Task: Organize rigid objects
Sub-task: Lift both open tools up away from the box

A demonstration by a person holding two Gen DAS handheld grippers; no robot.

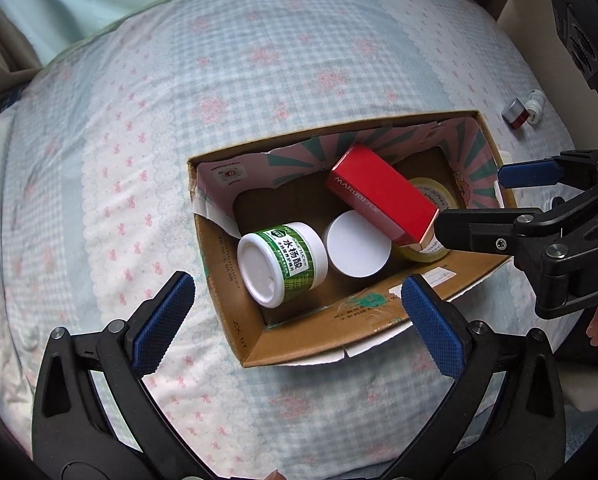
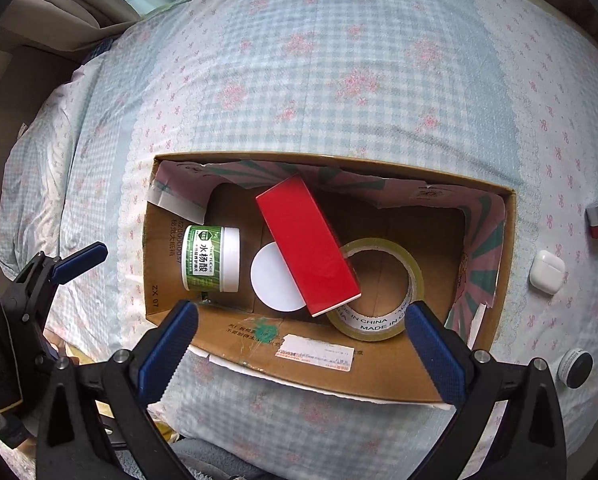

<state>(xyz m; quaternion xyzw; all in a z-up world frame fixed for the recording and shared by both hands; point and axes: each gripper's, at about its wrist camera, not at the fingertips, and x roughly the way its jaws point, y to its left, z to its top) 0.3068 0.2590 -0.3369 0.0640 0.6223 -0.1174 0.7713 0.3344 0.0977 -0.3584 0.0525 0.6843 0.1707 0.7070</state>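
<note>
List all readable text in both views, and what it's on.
"水杨酸": green-label jar.
"MARUBI": side of red box.
"MADE IN CHINA": core of tape roll.
"ZX 07": inner wall of cardboard box.
"D": right gripper body, the rest cut off.
Too small or blurred: jar's fine print, box's other printing, shipping label.
</note>
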